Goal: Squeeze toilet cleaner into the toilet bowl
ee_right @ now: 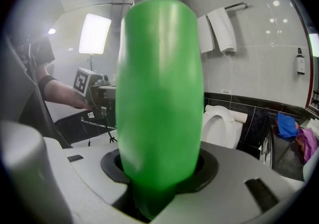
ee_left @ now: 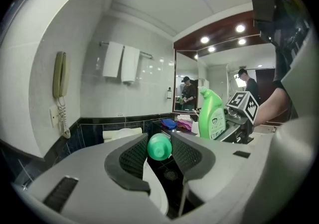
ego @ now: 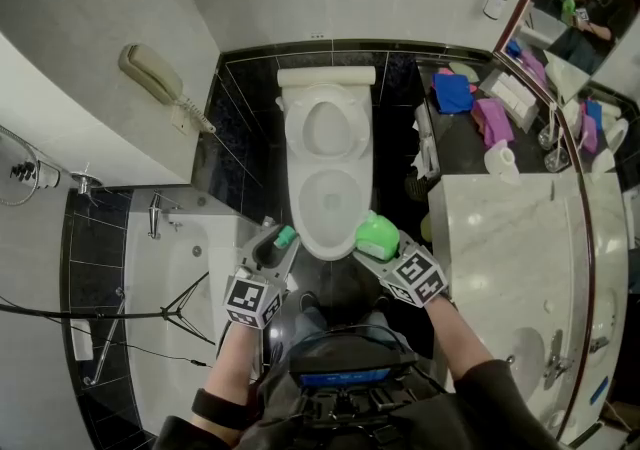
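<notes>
- The toilet bowl point(ego: 297, 208) stands open with its lid up; no cleaner shows in it yet.
- The cleaner bottle point(ee_right: 159, 93) is pinched in the right gripper point(ego: 383, 248) fingers at the bowl's front-right rim — aiming and squeezing look still to come.
- The green cap point(ee_left: 159, 147) is off — clamped between the left gripper point(ee_left: 159, 151) fingers.

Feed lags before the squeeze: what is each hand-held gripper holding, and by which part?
Right hand-held gripper clamps the bottle around its body; left hand-held gripper pinches the cap by its sides.
</notes>
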The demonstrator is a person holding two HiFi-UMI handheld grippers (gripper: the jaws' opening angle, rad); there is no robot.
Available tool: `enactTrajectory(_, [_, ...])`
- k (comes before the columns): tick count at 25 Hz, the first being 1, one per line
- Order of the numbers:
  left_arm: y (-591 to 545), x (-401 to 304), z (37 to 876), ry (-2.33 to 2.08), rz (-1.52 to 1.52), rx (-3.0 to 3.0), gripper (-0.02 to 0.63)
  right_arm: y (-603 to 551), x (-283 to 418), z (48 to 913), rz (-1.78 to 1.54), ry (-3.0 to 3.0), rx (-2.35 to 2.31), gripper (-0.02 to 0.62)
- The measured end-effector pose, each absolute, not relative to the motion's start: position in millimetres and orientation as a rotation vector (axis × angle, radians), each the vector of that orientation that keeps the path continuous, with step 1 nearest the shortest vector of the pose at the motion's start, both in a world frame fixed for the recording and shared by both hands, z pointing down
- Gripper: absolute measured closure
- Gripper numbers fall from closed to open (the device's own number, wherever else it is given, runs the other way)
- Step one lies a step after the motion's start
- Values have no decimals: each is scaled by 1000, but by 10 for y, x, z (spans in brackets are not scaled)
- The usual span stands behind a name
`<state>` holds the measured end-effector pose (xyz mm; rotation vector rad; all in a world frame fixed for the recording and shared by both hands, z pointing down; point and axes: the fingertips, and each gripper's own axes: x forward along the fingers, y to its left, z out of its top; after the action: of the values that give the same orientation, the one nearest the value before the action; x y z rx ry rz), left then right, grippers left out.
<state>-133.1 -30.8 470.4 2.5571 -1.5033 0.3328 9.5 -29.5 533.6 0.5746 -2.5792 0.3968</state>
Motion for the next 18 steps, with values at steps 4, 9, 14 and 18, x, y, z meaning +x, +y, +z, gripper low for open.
enactTrajectory(4, [-270, -1275, 4738, -1510, 366, 2555, 456, -281, 132, 5400, 405, -2567, 593, 400])
enactTrajectory(9, [-234, -1279, 4825, -1498, 332, 2542, 454, -241, 121, 5487, 374, -2532, 573, 400])
enactTrajectory(14, [-166, -1166, 4783, -1421, 379, 2570, 454, -172, 88, 5529, 335, -2504, 537, 399])
enactTrajectory(18, [-124, -1131, 4766, -1399, 409, 2593, 454, -153, 91, 5578, 310, -2483, 534, 399])
